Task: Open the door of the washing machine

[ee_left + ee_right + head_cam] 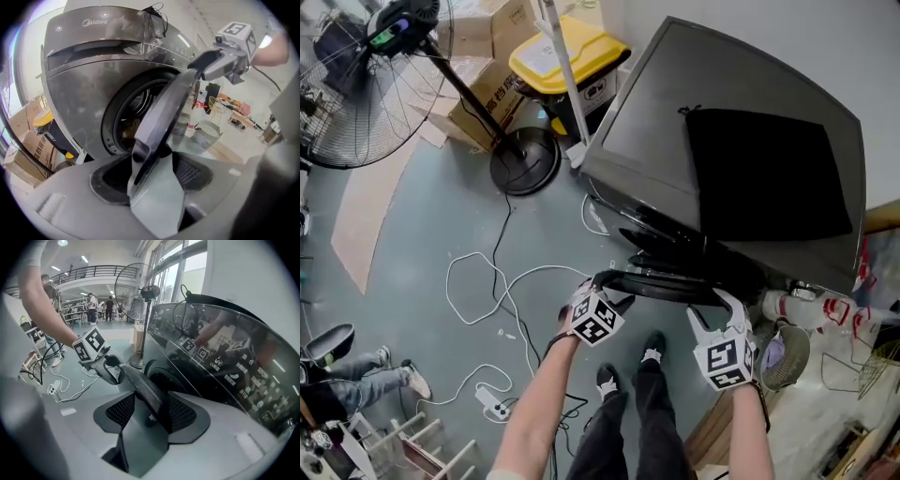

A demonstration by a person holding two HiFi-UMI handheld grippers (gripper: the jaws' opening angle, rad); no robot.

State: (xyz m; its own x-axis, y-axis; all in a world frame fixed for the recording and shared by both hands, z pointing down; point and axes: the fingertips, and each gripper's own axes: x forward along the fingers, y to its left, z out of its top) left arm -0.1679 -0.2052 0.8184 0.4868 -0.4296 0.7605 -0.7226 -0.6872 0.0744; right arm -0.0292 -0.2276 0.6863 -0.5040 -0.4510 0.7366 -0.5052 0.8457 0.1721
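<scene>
The dark grey washing machine (675, 122) stands against the wall, and its round door (666, 284) is swung out from the front. My left gripper (611, 289) grips the door's left rim and my right gripper (719, 314) its right rim. In the left gripper view the door's edge (164, 112) runs up between the pads of the left gripper (152, 171), with the drum opening (133, 115) behind it and the right gripper (201, 65) at the rim's far end. The right gripper view shows the rim (140, 383) filling the right gripper (152, 411), with the left gripper (111, 370) further along.
A standing fan (375, 75) with a round base (525, 159), cardboard boxes (478, 89) and a yellow-lidded bin (558, 56) stand left of the machine. White cables (497, 281) and a power strip (495, 403) lie on the floor. A wire basket (787, 356) sits at the right. My feet (652, 352) are under the door.
</scene>
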